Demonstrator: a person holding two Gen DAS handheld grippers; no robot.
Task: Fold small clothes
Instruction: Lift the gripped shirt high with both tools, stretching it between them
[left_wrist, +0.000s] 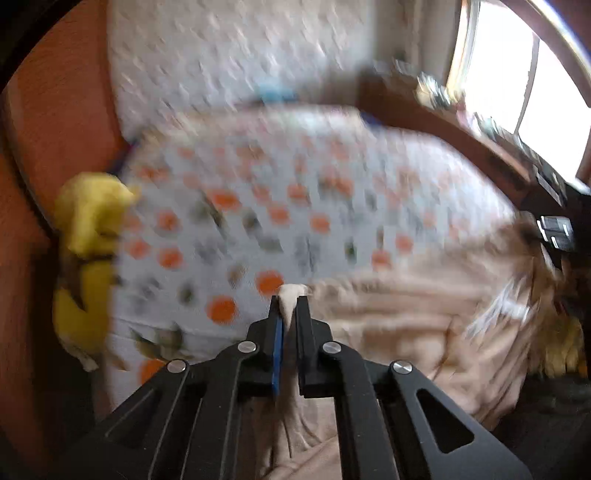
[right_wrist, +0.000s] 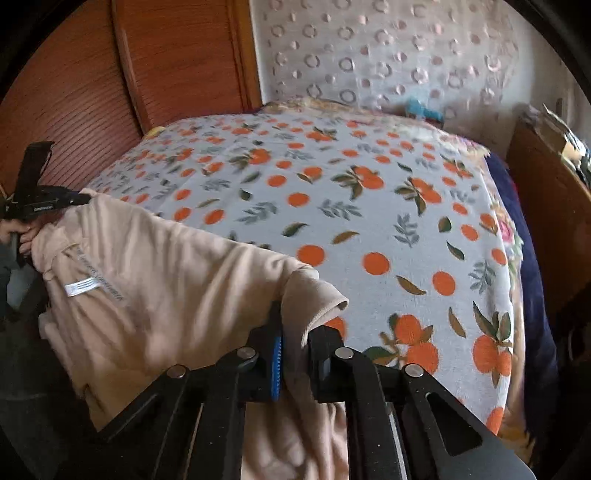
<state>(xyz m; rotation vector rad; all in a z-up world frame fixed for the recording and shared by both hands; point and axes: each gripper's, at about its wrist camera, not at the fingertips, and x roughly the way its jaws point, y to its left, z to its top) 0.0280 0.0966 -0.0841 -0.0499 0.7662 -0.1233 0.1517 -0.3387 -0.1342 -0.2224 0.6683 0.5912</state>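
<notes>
Both grippers pinch the small beige cotton garment (right_wrist: 177, 295) off the orange-print bedsheet (right_wrist: 369, 206): right gripper (right_wrist: 295, 332) clamped on its right corner, left gripper (left_wrist: 290, 306) clamped on the left. Its long axis stretches left-right between them, the bed lying beyond.

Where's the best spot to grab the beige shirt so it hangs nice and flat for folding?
By its top edge, one corner per gripper, coming from the near side of the bed. The shirt is already held that way: the left gripper is shut on one corner, the right gripper on the other by the sleeve. The cloth stretches between them and drapes down fairly flat.
</notes>
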